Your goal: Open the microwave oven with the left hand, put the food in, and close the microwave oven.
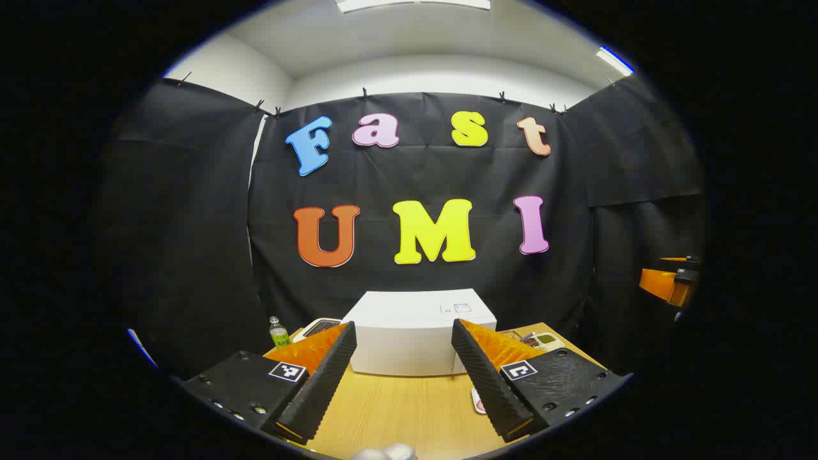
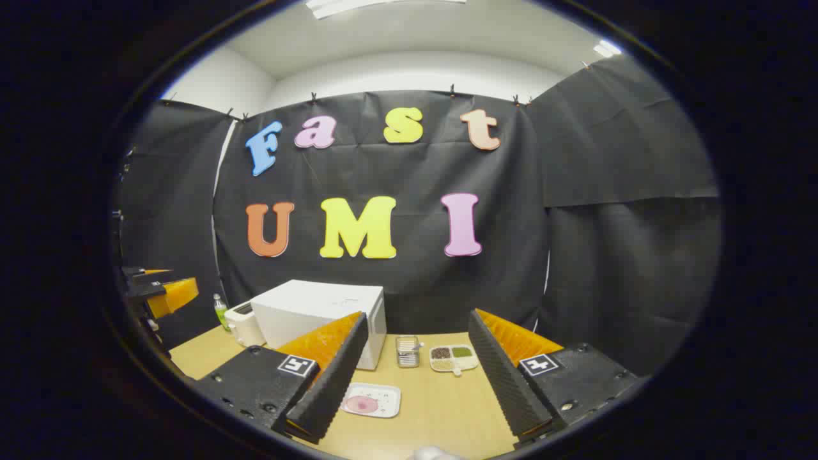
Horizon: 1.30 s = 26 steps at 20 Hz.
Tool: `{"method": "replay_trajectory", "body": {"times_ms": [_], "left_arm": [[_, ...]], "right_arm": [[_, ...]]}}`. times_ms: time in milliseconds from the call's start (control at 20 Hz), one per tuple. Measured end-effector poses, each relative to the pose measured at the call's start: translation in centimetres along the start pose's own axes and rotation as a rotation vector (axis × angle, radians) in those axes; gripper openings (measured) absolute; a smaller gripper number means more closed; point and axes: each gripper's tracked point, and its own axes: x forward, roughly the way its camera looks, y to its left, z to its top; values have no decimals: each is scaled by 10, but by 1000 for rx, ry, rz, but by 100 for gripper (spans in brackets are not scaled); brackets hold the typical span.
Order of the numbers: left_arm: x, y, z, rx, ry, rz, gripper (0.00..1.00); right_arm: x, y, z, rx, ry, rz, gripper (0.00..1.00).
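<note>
A white microwave oven (image 1: 415,338) stands closed at the back of the wooden table (image 1: 396,409), straight ahead of my left gripper (image 1: 401,380), which is open and held well short of it. In the right gripper view the microwave oven (image 2: 319,316) sits to the left. A white square plate with a pink piece of food (image 2: 370,401) lies on the table in front of it. My right gripper (image 2: 412,377) hangs open above the table, empty, with the plate just by its left finger. An edge of the plate (image 1: 477,401) peeks out beside my left gripper's right finger.
A white toaster (image 2: 241,322) and a green bottle (image 2: 220,311) stand left of the microwave. A small clear container (image 2: 407,352) and a divided dish of spices (image 2: 452,358) sit right of it. The other gripper (image 2: 160,291) shows at the far left. Black cloth walls surround the table.
</note>
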Motion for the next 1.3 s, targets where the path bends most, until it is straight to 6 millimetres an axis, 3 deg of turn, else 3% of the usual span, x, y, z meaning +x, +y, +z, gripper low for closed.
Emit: {"method": "replay_trajectory", "body": {"times_ms": [200,250,300,350,400,450,500,550,650,700,900,1050,1100,1150,1300], "left_arm": [[2,1,-3,6,1,3,95],[2,1,-3,7,3,4,95],[3,2,-3,7,2,6,95],[4,1,-4,7,4,6,95],[5,1,-5,5,6,6,95],[8,1,-6,6,10,6,95],[11,1,-7,7,10,6,95],[14,0,-8,8,11,3,95],[17,-2,-11,5,13,0,100],[19,-3,-13,3,12,0,95],[41,-25,-30,-22,6,-35,95],[71,-52,-53,-38,-4,-71,94],[80,-60,-67,-46,17,-74,94],[92,-69,-76,-46,11,-81,94],[126,-98,-118,-40,62,-114,95]], "right_arm": [[6,-1,1,7,-1,4,100],[7,0,1,2,0,3,92],[10,0,1,0,1,2,100],[11,0,1,-3,2,2,92],[12,0,0,-6,5,3,100],[13,0,-2,-10,9,4,92],[14,0,-2,-13,9,5,92],[16,0,-2,-15,11,5,100],[17,1,-3,-13,14,7,100],[17,1,-2,-9,14,7,100],[18,-5,1,-11,16,4,100],[17,-11,4,-6,30,4,100],[17,-14,6,0,35,3,100],[16,-20,6,-2,45,-4,92],[15,-35,10,-32,60,-32,92]]}}
